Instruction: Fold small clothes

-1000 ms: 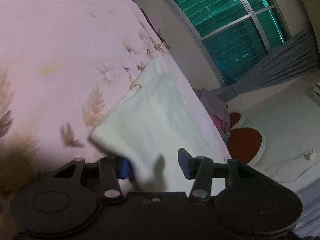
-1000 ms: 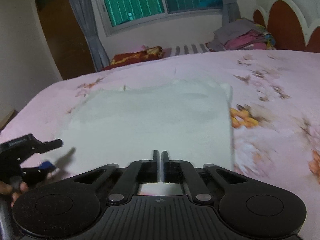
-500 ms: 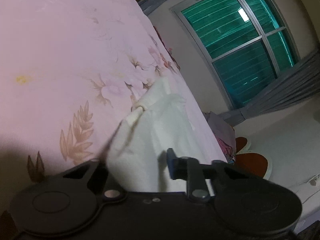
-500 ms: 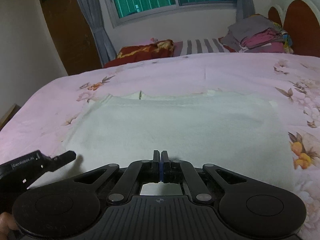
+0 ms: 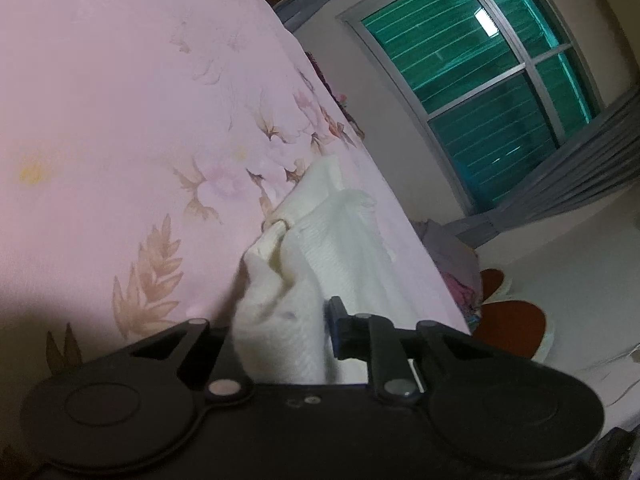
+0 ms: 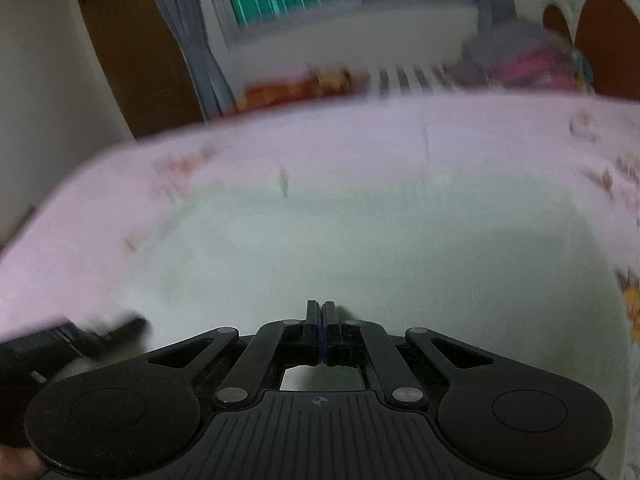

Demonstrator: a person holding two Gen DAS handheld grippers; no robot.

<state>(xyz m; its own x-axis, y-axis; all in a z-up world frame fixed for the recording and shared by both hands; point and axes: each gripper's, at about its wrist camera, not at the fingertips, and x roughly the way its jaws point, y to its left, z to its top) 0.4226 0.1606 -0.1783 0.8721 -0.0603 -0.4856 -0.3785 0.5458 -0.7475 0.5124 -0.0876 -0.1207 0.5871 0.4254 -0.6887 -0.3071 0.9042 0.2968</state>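
A small white knit garment (image 5: 340, 248) lies on the pink flowered bedsheet (image 5: 120, 120). My left gripper (image 5: 288, 332) has closed on its near corner, and the cloth bunches up between the jaws and hides the left finger. In the right wrist view the garment (image 6: 380, 248) spreads flat and wide ahead, blurred by motion. My right gripper (image 6: 323, 320) is shut at the garment's near edge; whether cloth is pinched between the pads cannot be told. The left gripper (image 6: 80, 340) shows at the lower left of that view.
A pile of folded clothes (image 6: 528, 60) sits at the far right by the orange headboard (image 6: 600, 32). A red cushion (image 6: 296, 88) lies at the far edge. A window (image 5: 500, 92) with grey curtains and a brown door (image 6: 132, 48) stand behind the bed (image 6: 400, 132).
My left gripper has closed from open onto the garment's corner and the cloth has bunched up. My right gripper stayed shut and the view moved, now blurred.
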